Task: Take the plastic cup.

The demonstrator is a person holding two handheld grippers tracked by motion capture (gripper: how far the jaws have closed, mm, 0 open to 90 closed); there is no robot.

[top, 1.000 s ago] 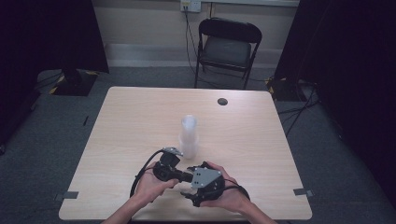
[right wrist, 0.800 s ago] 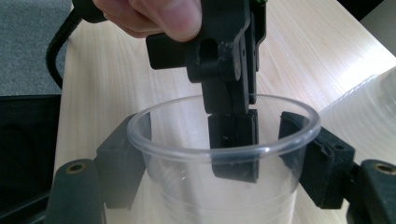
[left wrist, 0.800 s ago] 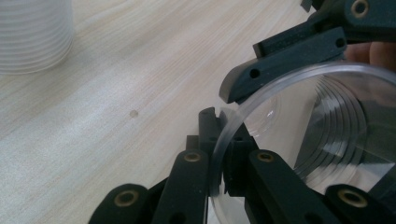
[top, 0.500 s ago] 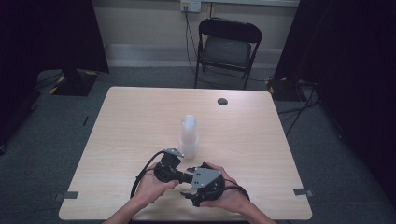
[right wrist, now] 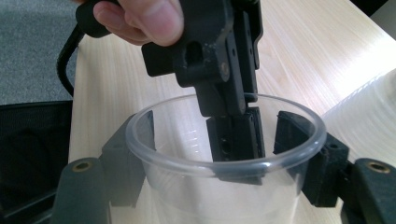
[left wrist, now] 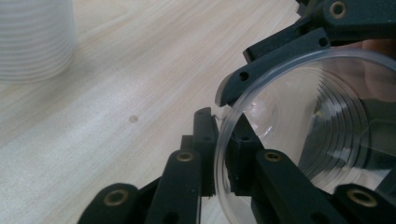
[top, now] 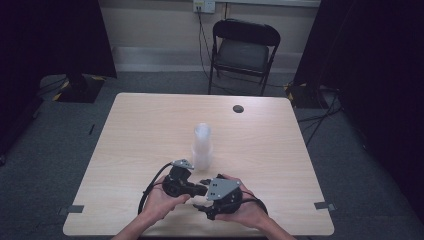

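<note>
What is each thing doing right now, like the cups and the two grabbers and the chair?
Clear plastic cup: lifted off the table, held between both grippers.
Left gripper: pinching the cup's rim, one jaw inside; jaws have just been opening slightly.
Right gripper: jaws around the cup's outside; they have just been closing.
Stack of cups: upright on the table.
Folding chair: unfolded, empty.
</note>
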